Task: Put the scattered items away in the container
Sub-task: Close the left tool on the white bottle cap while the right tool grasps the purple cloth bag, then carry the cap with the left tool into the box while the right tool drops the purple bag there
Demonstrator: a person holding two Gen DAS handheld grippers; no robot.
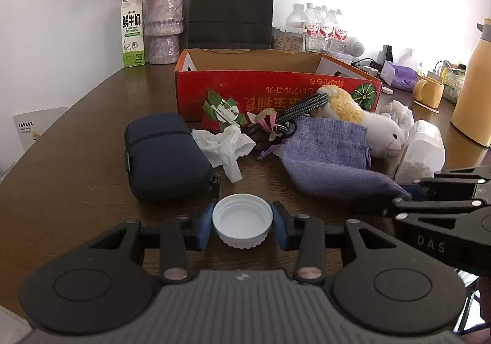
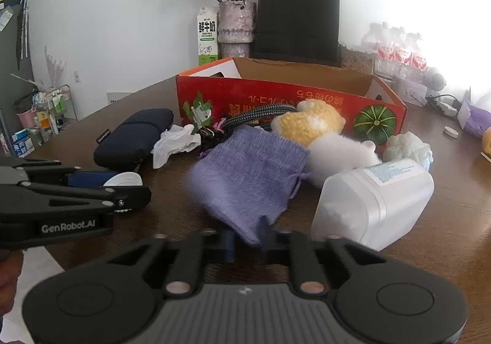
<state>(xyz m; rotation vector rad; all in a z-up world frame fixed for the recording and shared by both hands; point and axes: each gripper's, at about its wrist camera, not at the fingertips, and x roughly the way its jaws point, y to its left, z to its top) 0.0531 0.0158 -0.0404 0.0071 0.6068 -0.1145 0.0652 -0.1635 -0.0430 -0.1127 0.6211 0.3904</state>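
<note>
Purple knitted drawstring pouch [image 2: 248, 172] lies on the dark wooden surface [image 1: 76, 160], and its near corner is blurred where it runs between the blue pads of the right gripper [image 2: 248, 244]; the jaws are clenched on that corner of cloth. Part of the white-and-yellow plush toy [image 2: 325, 135] is hidden behind the pouch, and a braided black cord [image 1: 303, 106] disappears under the toy. Window glare washes out the bottles [image 1: 325, 26] at the back right. The left gripper [image 1: 242, 226] holds a white plastic screw cap [image 1: 242, 221], open side up, its jaws closed against the cap's rim on both sides. The red cardboard box [image 1: 276, 89], open at the top, stands beyond the clutter, its inside floor out of sight. Just before it lie a dark blue zipped case [image 1: 162, 157], a crumpled white tissue [image 1: 225, 146] and a translucent white plastic jar [image 2: 374, 200] on its side, close to the pouch. Bare surface is open at the left of the case and between the two grippers; the surface's left edge curves away near a white card [image 1: 33, 126].
</note>
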